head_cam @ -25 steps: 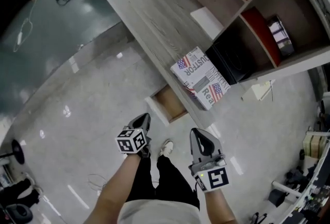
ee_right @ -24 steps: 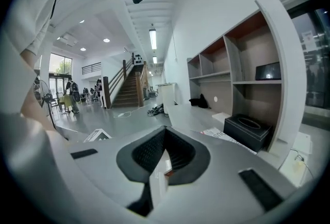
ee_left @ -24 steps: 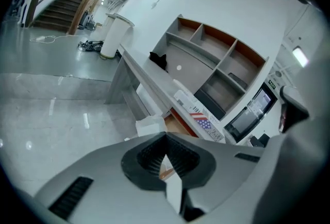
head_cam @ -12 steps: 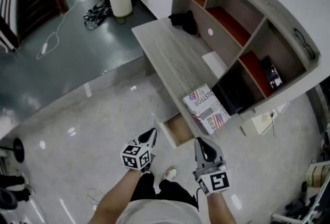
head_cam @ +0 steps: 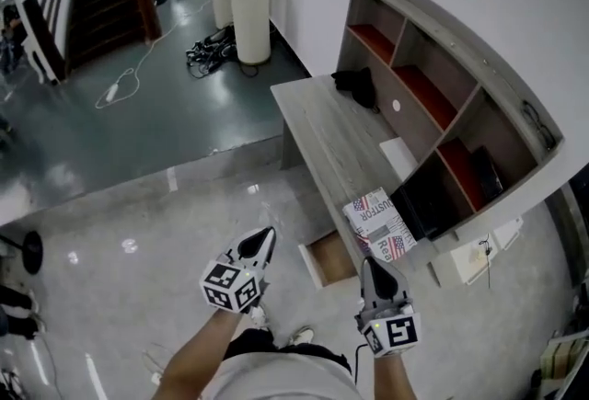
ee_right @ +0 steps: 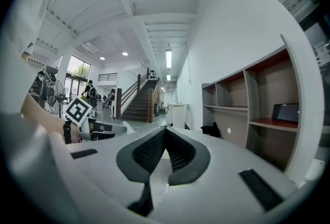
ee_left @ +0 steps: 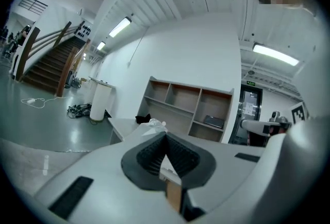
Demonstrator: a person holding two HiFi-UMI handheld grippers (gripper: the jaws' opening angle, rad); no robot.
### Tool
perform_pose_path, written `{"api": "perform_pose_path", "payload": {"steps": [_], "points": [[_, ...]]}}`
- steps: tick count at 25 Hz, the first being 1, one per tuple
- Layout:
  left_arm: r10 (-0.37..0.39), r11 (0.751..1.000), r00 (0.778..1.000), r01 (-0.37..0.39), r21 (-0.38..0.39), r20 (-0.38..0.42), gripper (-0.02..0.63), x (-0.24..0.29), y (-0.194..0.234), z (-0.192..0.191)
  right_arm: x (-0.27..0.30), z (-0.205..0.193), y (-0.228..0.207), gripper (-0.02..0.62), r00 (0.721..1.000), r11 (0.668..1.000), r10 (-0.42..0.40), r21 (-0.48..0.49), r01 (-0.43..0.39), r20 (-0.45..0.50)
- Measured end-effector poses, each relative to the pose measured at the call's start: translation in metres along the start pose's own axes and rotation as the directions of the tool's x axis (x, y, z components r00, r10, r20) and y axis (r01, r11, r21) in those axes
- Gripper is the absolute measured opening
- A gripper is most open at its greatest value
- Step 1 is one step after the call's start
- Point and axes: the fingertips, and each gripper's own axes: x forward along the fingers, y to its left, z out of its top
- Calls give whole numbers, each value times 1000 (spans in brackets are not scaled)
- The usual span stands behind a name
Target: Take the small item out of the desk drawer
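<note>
The desk drawer [head_cam: 329, 260] stands pulled out below the front edge of the grey wooden desk [head_cam: 342, 150]; its brown inside shows, and I cannot make out any small item in it. My left gripper [head_cam: 266, 234] hangs shut and empty over the floor, left of the drawer. My right gripper [head_cam: 372, 263] is shut and empty too, just right of the drawer and below the desk's near corner. The left gripper view shows the left gripper's [ee_left: 165, 136] jaws closed tip to tip, aimed at the shelving. In the right gripper view, the right gripper [ee_right: 165, 129] is likewise closed on nothing.
A box printed with flags [head_cam: 377, 222] lies on the desk's near end, a black bundle [head_cam: 355, 85] at its far end. An open shelf unit [head_cam: 433, 95] rises behind the desk. A white pedestal [head_cam: 250, 7] and floor cables [head_cam: 213, 53] lie beyond.
The head view has lifted and drawn back, so desk and drawer look smaller and farther. Both grippers stay shut low in front of the person, slightly farther from the drawer.
</note>
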Motion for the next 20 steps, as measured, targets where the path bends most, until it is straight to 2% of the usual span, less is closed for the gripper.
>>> {"api": "perform_pose_path", "payload": {"steps": [5, 9, 20], "points": [[20, 998, 993, -27, 53, 114, 17, -34, 2, 51, 2, 28, 10, 21, 999, 999, 20, -27, -18, 49], [54, 996, 980, -66, 58, 189, 17, -58, 15, 84, -2, 50, 12, 21, 996, 999, 15, -36, -12, 91], [51, 995, 943, -78, 67, 329, 17, -111, 23, 144, -18, 78, 6, 21, 992, 996, -42, -72, 51, 119]]}}
